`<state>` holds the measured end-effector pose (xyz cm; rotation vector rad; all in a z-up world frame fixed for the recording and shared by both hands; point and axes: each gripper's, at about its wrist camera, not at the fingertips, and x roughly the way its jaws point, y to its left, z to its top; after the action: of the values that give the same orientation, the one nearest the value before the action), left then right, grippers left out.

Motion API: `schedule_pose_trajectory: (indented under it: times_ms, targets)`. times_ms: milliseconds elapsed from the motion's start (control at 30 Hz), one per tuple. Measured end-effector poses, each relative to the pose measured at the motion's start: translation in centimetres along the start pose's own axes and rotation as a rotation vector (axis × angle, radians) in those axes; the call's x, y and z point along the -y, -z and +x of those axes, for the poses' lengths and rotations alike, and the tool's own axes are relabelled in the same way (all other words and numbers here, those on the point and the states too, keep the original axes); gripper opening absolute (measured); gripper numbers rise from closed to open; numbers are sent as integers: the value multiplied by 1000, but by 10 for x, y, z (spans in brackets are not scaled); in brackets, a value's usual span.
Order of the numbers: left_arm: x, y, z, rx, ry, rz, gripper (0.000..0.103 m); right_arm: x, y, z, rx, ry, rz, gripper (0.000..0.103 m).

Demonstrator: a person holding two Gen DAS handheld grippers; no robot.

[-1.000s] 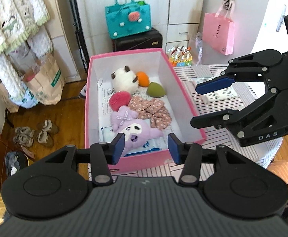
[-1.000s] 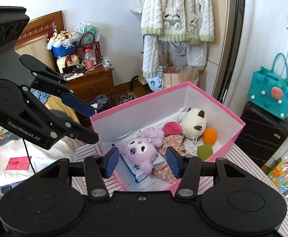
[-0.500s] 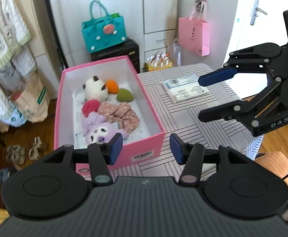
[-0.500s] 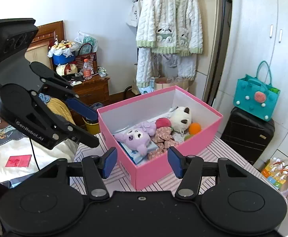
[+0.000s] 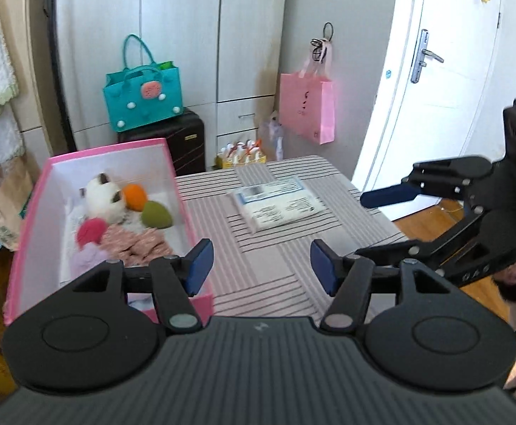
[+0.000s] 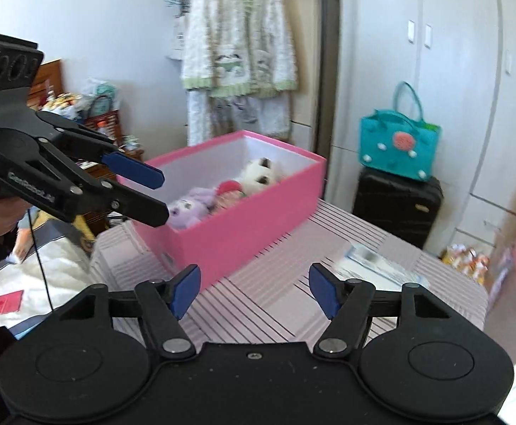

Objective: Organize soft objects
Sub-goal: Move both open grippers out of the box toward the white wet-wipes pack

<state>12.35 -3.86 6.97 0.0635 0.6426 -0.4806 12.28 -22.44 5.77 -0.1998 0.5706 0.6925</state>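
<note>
A pink box [image 5: 183,209] stands on the left of the striped table [image 5: 275,279]. It holds a white plush [image 5: 100,194], an orange ball [image 5: 134,196], a green ball [image 5: 156,214], a red ball [image 5: 91,232], floral cloth [image 5: 134,242] and a purple plush [image 6: 190,205]. A white packet [image 5: 277,205] lies on the table right of the box. My left gripper [image 5: 259,271] is open and empty, above the table's near part. My right gripper [image 6: 254,288] is open and empty, back from the box [image 6: 243,226]. Each gripper shows in the other's view, the right one [image 5: 381,223] and the left one [image 6: 151,194].
A teal bag [image 5: 142,97] sits on a black suitcase [image 5: 183,141] behind the table. A pink bag [image 5: 307,109] hangs on the cupboard. A white door [image 5: 427,88] is at right. Clothes [image 6: 236,56] hang behind the box. A bed [image 6: 38,276] is at left.
Both grippers have pulled back and up from the box and swung right. The box now sits further left and lower in view. Both stayed open.
</note>
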Motion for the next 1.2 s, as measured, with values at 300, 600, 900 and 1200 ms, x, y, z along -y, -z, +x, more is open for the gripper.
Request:
schedule_pose_trajectory:
  times_ms: [300, 600, 900, 1200]
  targets:
    - [15, -2, 55, 97, -10, -33, 70, 48, 27, 25, 14, 114, 59, 84]
    - [20, -11, 119, 106, -27, -112, 80, 112, 48, 51, 84, 176, 180, 85]
    - [27, -10, 164, 153, -161, -142, 96, 138, 64, 87, 72, 296, 213, 84]
    - [-5, -14, 220, 80, -181, -328, 96, 170, 70, 120, -4, 221, 424, 85]
